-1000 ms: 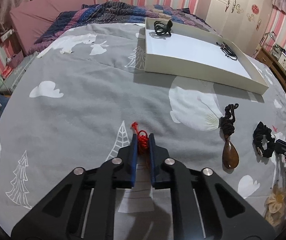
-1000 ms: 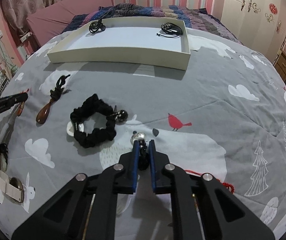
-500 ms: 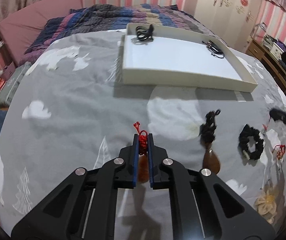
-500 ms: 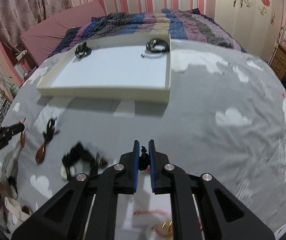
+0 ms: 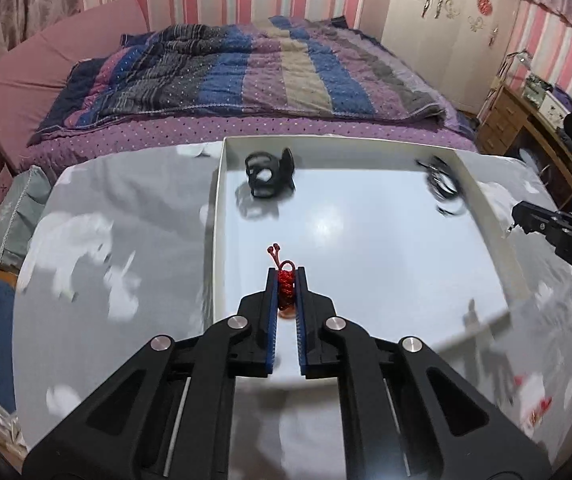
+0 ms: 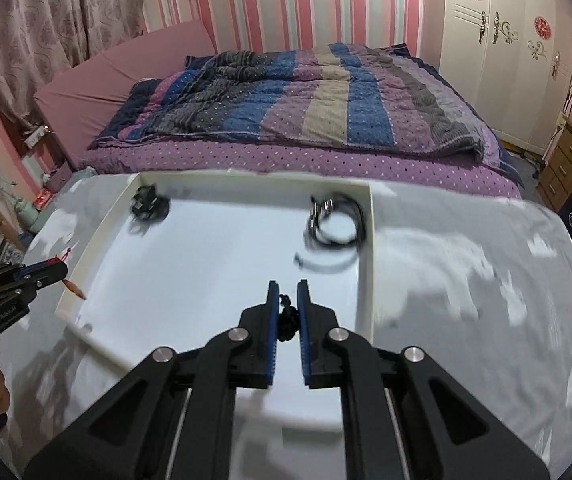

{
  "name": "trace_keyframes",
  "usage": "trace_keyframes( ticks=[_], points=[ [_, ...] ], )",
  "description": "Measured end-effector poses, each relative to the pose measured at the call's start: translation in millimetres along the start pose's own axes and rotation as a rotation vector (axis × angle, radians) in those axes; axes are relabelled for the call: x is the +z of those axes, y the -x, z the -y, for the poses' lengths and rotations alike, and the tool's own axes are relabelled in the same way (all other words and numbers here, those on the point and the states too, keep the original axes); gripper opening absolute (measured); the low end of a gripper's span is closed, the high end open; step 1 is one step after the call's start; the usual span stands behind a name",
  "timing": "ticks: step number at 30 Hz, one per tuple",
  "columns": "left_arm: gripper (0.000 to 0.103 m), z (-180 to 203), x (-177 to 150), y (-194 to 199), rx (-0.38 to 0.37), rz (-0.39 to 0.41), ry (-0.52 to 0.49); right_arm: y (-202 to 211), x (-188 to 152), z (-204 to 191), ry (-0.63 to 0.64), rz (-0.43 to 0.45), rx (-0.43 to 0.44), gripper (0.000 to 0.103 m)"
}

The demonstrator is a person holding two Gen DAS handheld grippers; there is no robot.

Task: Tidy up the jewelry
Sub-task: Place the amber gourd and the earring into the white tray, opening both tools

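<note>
red knotted cord: pinched between nearly closed left gripper pads, knot pointing up-frame over white tray
right gripper: closed on small black cord piece, over tray's lower centre
nearer arm: both above tray floor; release likely next

A bed under a grey bedspread with white printed shapes carries a shallow white rectangular tray at its centre; a striped blue-purple quilt lies bunched at twelve o'clock.
</note>
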State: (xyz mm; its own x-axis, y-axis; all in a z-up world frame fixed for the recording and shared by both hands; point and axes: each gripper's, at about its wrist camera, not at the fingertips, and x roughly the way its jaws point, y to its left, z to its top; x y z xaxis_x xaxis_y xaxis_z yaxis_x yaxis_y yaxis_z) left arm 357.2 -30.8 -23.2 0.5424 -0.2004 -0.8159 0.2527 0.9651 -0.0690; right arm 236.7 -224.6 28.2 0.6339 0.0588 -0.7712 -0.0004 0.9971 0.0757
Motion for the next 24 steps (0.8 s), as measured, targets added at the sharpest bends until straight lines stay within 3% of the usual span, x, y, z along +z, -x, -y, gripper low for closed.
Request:
trace_keyframes(
  ticks=[4,11,22,24],
  points=[
    [0.006,-1.8,26.4,-39.7,0.049,-0.034,-0.005,-41.3,25.1,0.6,-0.039,-0.037,0.002,0.009],
    [0.006,-9.9,48.1,-82.5,0.045,-0.074,0.023,-91.7,34.1,3.1,-0.063,-0.08,-0.023,0.009],
    [0.007,-9.8,42.2,-101.2,0.037,-0.111,0.03,-108.2,19.4,5.3,-0.043,-0.181,-0.032,0.01],
    [0.017,-8.8,39.7,-100.1,0.051,-0.115,0.026,-108.5,18.9,8.7,-0.045,-0.182,-0.035,0.017]
  ],
)
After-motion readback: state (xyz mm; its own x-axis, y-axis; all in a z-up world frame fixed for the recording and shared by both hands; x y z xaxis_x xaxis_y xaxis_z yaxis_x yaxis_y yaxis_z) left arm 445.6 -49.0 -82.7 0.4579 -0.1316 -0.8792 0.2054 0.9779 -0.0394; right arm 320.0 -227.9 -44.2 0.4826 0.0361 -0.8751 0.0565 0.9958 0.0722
